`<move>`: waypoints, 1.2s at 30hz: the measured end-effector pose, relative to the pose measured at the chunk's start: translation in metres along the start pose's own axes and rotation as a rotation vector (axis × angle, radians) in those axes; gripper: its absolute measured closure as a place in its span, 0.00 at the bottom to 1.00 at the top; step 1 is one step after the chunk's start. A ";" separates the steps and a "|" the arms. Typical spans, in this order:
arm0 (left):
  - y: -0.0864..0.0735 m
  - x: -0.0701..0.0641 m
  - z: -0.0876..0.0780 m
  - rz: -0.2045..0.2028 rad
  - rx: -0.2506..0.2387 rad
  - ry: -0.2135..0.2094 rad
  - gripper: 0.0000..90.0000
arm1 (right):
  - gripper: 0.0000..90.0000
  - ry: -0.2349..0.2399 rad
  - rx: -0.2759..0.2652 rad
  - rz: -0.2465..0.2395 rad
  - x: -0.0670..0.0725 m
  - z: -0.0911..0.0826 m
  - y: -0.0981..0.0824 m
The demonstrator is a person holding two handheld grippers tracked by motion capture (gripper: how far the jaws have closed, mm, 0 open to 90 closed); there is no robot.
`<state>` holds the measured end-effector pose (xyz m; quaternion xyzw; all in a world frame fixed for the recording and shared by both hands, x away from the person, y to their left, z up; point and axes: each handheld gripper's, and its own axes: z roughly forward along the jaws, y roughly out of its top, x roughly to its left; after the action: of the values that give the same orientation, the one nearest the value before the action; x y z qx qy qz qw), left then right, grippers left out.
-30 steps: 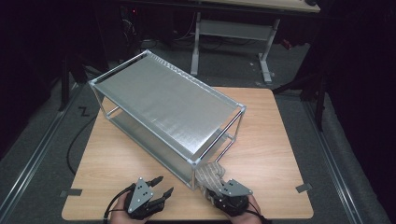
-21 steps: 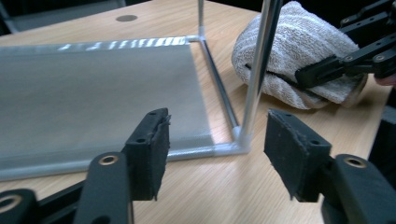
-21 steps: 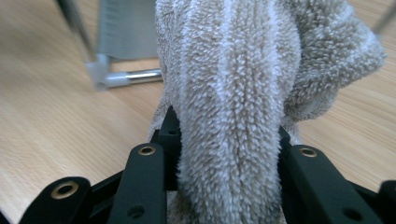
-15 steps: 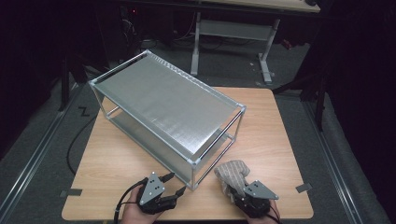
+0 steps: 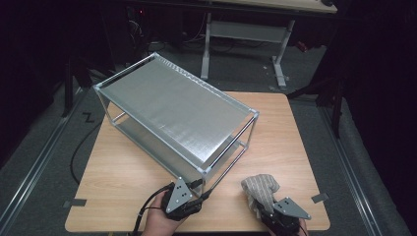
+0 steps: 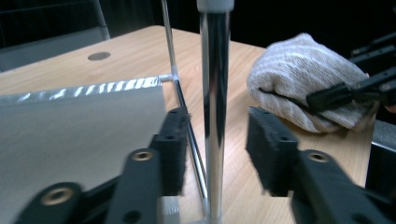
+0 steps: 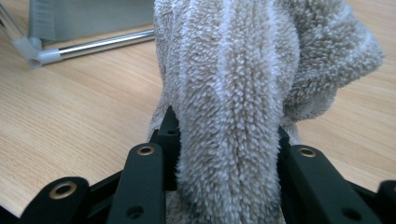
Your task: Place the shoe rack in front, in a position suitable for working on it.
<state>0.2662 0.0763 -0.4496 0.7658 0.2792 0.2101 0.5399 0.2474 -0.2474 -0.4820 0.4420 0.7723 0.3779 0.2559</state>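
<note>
A two-tier metal shelf rack [image 5: 177, 115] stands diagonally across the wooden table [image 5: 290, 128], and its near corner post [image 6: 214, 102] rises between the left gripper [image 5: 200, 189] and the rolled beige towel [image 5: 260, 189]. The left gripper's jaws have just been closing, straddling that post without touching it. The right gripper [image 5: 265, 212] clamps the towel at the table's front edge, just right of the rack. Both shelves hold nothing.
</note>
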 end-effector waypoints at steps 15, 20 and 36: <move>-0.005 -0.014 -0.021 0.053 -0.014 -0.018 0.88 | 0.69 0.037 -0.021 -0.016 0.003 0.008 0.010; -0.011 -0.032 -0.038 0.105 -0.010 -0.041 0.87 | 0.69 0.083 -0.044 -0.072 0.016 0.027 0.030; -0.021 -0.044 -0.075 0.105 0.025 0.033 0.87 | 0.70 0.229 0.116 -0.153 0.046 0.095 0.057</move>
<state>0.1819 0.1058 -0.4453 0.7824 0.2502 0.2472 0.5139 0.3227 -0.1547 -0.4942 0.3500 0.8483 0.3600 0.1680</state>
